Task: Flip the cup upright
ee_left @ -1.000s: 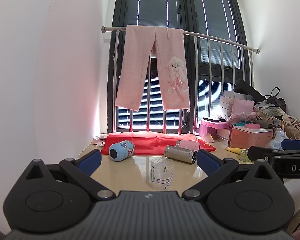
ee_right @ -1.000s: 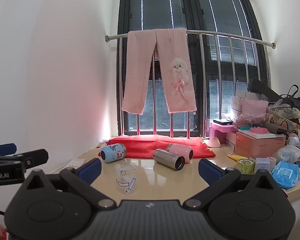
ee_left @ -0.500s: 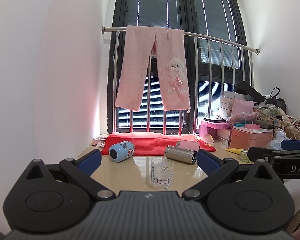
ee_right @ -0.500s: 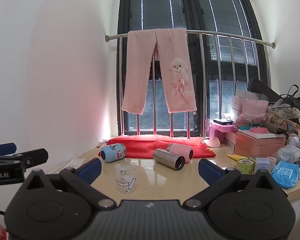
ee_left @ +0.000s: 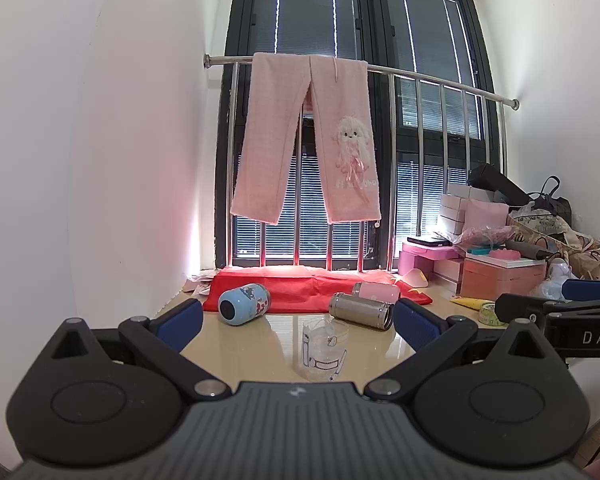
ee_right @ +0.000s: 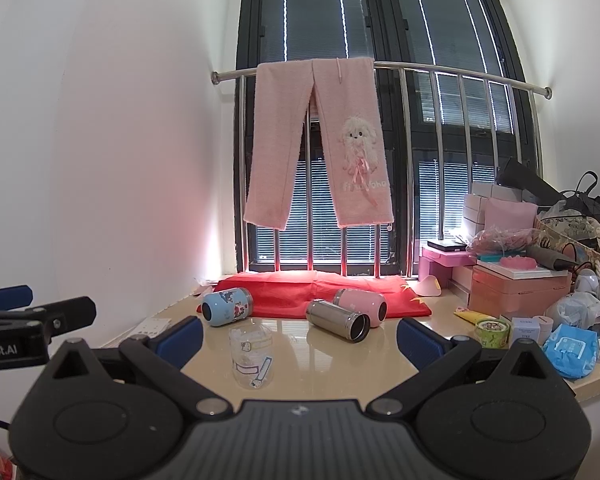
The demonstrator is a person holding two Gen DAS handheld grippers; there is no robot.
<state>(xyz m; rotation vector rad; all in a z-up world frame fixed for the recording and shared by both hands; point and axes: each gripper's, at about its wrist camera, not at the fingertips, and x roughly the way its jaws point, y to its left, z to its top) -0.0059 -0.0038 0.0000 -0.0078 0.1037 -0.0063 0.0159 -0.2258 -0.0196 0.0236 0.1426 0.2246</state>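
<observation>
- Left wrist view: our left gripper (ee_left: pixel 296 322) hangs back from the table (ee_left: pixel 364 344) with its blue pads spread wide, gripping nothing. We'd guess it's just lining up. Straight ahead, between the pads, stands a clear glass cup (ee_left: pixel 323 350), thin-walled with printed stickers, seemingly rim-down. Beyond it lie a blue cup (ee_left: pixel 243 305), a shiny steel cup (ee_left: pixel 360 312) and a pink cup (ee_left: pixel 376 292), all on their sides.
- Right wrist view: right gripper (ee_right: pixel 300 338) is also spread and empty. Here the glass cup (ee_right: pixel 252 356) sits ahead, slightly left; the steel cup (ee_right: pixel 337 320) shows its dark open mouth. A red cloth (ee_right: pixel 300 292) lies behind.
</observation>
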